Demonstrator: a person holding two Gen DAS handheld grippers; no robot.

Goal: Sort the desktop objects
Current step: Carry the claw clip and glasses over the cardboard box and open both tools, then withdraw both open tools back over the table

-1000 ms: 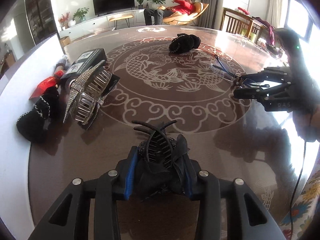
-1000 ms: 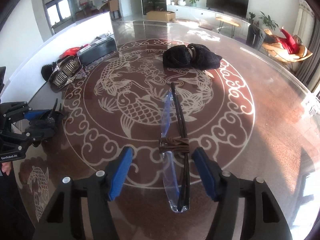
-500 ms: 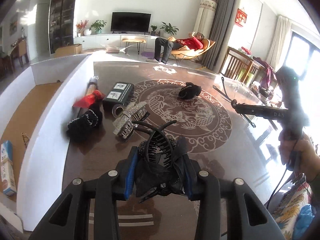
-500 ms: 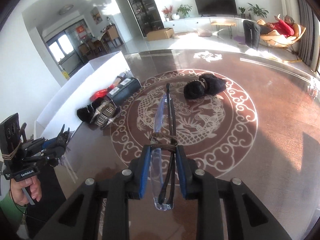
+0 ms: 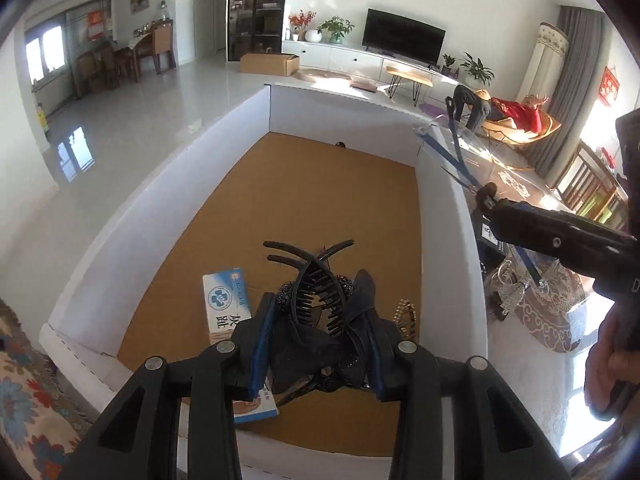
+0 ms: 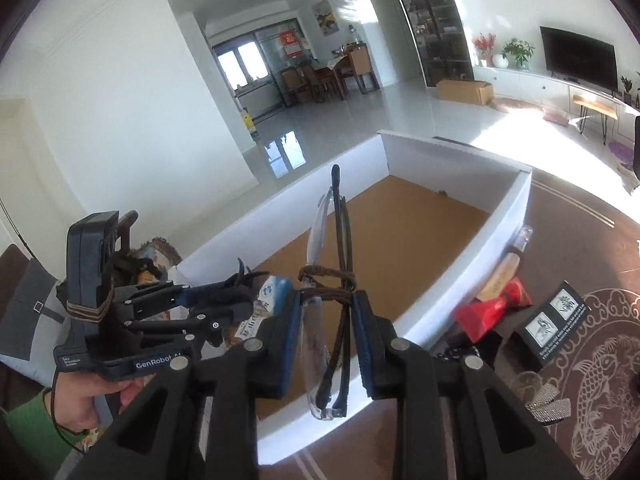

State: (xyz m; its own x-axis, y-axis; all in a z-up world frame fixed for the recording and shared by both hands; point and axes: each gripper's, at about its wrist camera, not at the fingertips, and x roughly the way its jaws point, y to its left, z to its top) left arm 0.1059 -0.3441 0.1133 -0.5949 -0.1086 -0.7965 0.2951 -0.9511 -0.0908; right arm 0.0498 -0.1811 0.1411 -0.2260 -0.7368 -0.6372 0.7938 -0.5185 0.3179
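Note:
My left gripper [image 5: 318, 350] is shut on a black hair claw clip [image 5: 316, 300] and holds it above the brown floor of a white-walled box [image 5: 224, 152]. My right gripper [image 6: 326, 338] is shut on folded glasses tied with a brown band [image 6: 338, 280], held over the box's near wall [image 6: 516, 220]. In the left wrist view the glasses [image 5: 448, 148] and the right gripper [image 5: 486, 196] are at the right, above the box's right wall. In the right wrist view the left gripper [image 6: 236, 300] hovers over the box's left end.
In the box lie a blue-and-white carton [image 5: 226, 300] and a gold hair clip [image 5: 406, 316]. On the patterned table beside the box are a red packet [image 6: 494, 310], a black box [image 6: 554, 326] and a silver rhinestone clip [image 6: 550, 404].
Both grippers rose from the table and swung left to the white box. The left now holds the claw clip over the box floor; the right closed on the glasses and carried them along.

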